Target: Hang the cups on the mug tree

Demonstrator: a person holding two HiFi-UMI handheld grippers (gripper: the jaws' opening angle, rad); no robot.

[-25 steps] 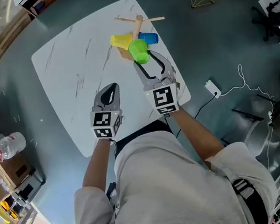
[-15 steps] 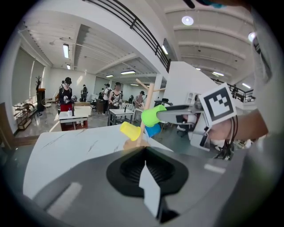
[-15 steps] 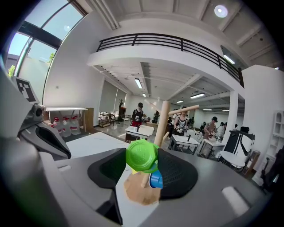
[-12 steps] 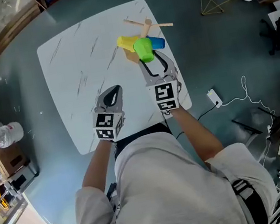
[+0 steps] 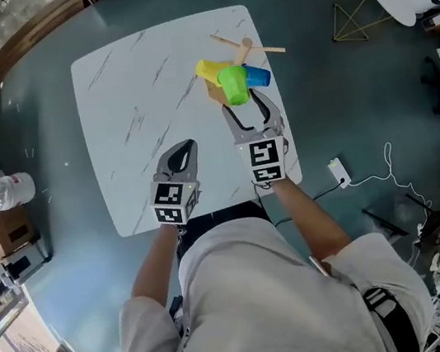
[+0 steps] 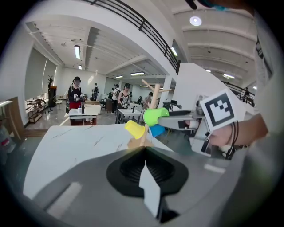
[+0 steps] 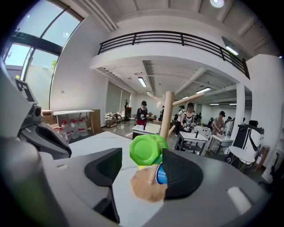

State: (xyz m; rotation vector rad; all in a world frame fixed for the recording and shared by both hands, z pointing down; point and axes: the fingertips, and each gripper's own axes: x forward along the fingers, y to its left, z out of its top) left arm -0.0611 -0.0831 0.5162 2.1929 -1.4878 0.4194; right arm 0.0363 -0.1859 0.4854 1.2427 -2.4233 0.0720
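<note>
One clean straight retreat suits the right gripper [image 5: 247, 108], jaws just spreading around the green cup [image 5: 233, 85]; left gripper [image 5: 185, 146] pressed shut.

The mug tree [image 5: 245, 44] was of pale, bare matt wood, the green cup [image 5: 233, 85], yellow cup [image 5: 209, 70] and blue cup [image 5: 259, 77] on it of smooth glossy plastic, the table [image 5: 139, 92] beneath it polished, white and grey-veined like marble, and the right gripper [image 7: 142, 169] beside it had black, ribbed, matt pads [image 7: 182, 173].
</note>
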